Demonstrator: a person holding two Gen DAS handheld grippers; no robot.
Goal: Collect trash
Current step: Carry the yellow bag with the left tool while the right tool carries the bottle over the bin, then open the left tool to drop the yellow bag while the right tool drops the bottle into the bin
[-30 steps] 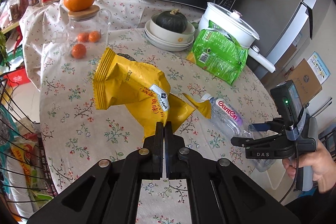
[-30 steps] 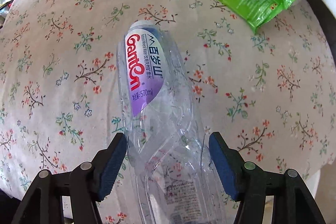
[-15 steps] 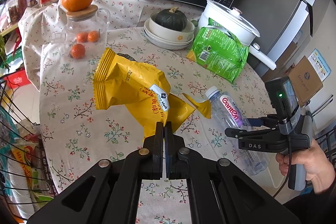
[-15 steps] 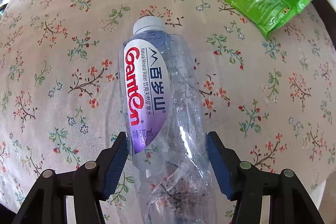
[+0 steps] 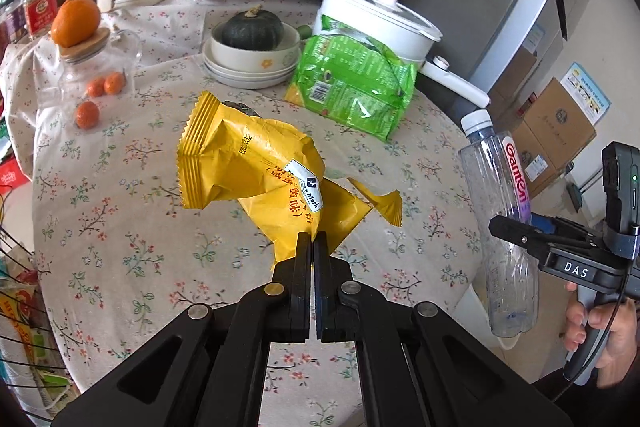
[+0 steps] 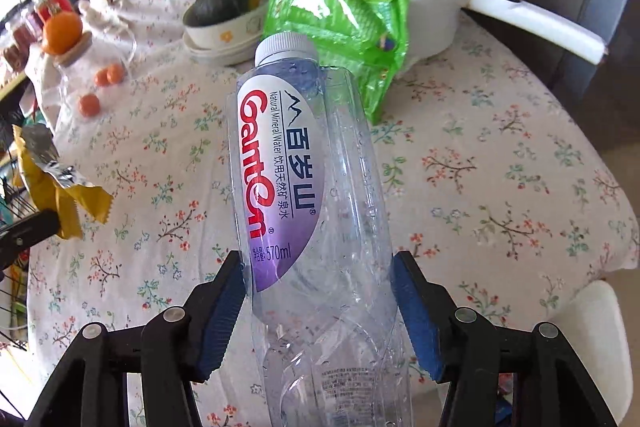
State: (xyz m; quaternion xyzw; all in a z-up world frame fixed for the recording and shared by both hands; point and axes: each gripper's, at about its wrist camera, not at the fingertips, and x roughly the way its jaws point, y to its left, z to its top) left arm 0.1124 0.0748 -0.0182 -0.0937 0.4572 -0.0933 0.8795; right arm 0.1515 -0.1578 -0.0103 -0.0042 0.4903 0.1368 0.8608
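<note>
Status: two trash items in hand, none seen deposited yet. L gripper [image 5: 313, 241], fingers together, pinches a lower corner of the yellow snack bag [image 5: 256, 171]; the bag looks clear of the bench [image 5: 120, 227], hanging forward of the fingers, long axis tilted from the pinch up and left to its crimped end. R gripper [image 6: 318, 291] has its fingers clamped on the empty water bottle [image 6: 304, 187] at about mid-body, blue pads pressed to both sides; the jaws have just been closing, bottle between them. The bottle is off the bench near its right edge, long axis close to upright, white cap up and leaning away from the holder, base down below the fingers. Left to do, in my judgement: carry both to a bin; no bin positively identified. Green snack bag [image 5: 352, 83] lies propped against the white pot [image 5: 376, 23], not picked up; cannot tell if it's empty.
</note>
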